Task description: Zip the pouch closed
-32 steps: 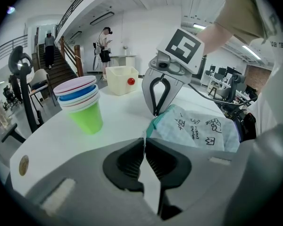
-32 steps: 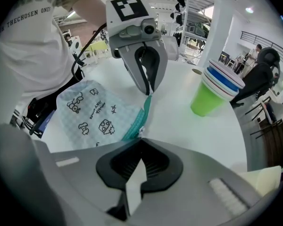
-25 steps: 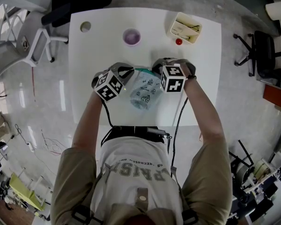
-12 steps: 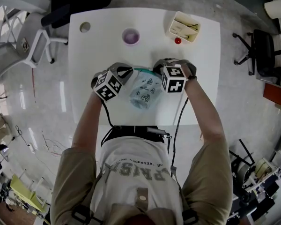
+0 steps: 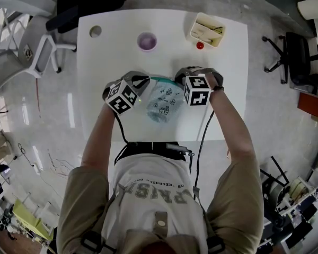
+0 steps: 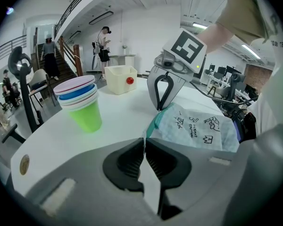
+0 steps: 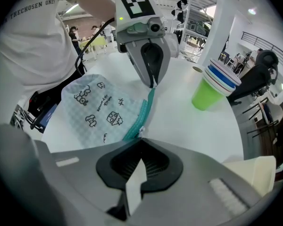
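Nearest the person, in the lower middle of the head view, the pouch (image 5: 161, 103) lies flat on the white surface (image 5: 90, 78). It is pale checked cloth with small doodles, and its teal zip (image 5: 161, 79) runs along the far edge. At the zip's left end the left tongs (image 6: 143, 143) are narrowed to a sliver on a thin flap at the pouch's corner. At the right end the right tongs (image 7: 141, 138) are shut tight, and the small metal pull (image 7: 141, 130) appears pinched at their tips. The zip band lies straight between the two. Whether its teeth are meshed cannot be told.

The pouch looks light, thin and floppy. It would likely skid or bunch on the smooth surface unless one end is anchored and the band kept taut. The best holds are the corner flap and the pull. The pull is tiny and probably slick, so a grip on it could slip.

Further up the frame stand a stack of cups (image 5: 148, 41), a red ball (image 5: 200, 45) beside a cream bin (image 5: 208, 32), and a small round disc (image 5: 96, 31) at upper left.
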`<state>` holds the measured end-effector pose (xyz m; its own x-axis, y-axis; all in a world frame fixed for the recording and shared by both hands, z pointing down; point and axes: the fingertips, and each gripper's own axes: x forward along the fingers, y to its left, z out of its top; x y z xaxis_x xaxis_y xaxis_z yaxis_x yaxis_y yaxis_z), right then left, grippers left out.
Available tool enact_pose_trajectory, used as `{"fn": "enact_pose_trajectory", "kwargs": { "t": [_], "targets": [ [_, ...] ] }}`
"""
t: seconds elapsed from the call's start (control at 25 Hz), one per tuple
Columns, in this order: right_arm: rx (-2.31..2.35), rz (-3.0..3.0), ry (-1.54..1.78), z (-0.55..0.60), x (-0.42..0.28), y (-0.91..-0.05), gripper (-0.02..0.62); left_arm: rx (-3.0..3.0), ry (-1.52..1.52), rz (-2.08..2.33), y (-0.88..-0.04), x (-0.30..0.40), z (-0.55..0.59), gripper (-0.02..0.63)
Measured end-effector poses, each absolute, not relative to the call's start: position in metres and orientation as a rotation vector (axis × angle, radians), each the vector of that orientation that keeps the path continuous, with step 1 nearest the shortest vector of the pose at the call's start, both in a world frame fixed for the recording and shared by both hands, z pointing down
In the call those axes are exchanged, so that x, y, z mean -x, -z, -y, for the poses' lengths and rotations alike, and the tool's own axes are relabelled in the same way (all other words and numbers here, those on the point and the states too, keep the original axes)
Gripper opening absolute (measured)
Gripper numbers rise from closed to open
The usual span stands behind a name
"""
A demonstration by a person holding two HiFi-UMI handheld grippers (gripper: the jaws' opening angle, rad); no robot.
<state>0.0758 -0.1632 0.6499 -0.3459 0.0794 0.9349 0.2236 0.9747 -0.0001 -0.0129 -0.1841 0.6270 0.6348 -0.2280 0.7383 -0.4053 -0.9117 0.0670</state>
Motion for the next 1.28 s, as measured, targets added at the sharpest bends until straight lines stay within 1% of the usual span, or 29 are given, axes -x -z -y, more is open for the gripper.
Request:
{"fn": "enact_pose_trajectory", "kwargs": {
  "t": [1.28],
  "targets": [
    [0.209, 1.847, 0.160, 0.156, -0.115, -0.652, 0.001, -2.583, -1.167, 0.562, -0.632, 0.027, 0.181, 0.025]
  ]
}}
